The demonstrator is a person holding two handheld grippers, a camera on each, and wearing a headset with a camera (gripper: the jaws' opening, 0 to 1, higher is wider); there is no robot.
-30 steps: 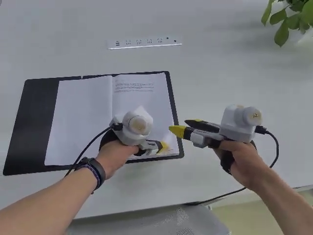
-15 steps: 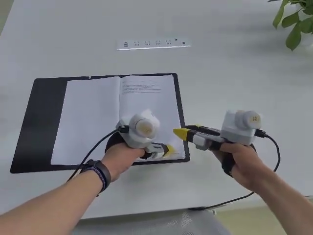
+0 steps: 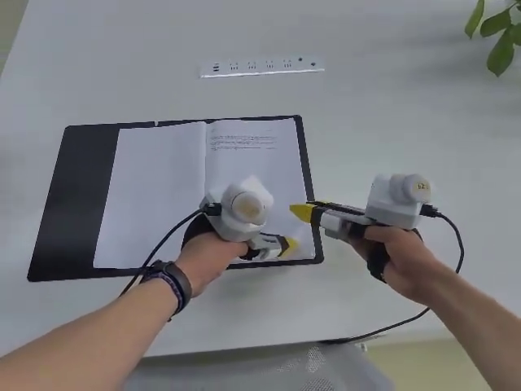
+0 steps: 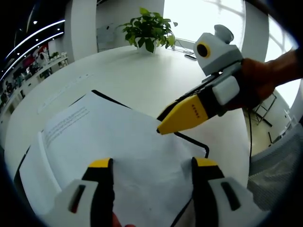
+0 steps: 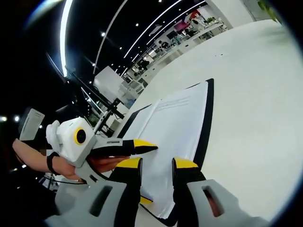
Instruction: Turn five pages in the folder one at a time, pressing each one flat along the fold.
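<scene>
Head view: the open folder (image 3: 163,195) lies on the bench (image 3: 407,106). The left gripper (image 3: 277,244) is over the lower right corner of its right page, and the right gripper (image 3: 299,213) is just beside that page's outer edge.

Left gripper view: its 2 jaws are spread wide over the page, gripping nothing.

Right gripper view: its 2 jaws stand a narrow gap apart, gripping nothing, over the folder's corner.

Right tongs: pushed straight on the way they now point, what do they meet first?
Probably the white printed right-hand page of the open black folder; the left tongs sit close beside that line, depth unclear.
</scene>
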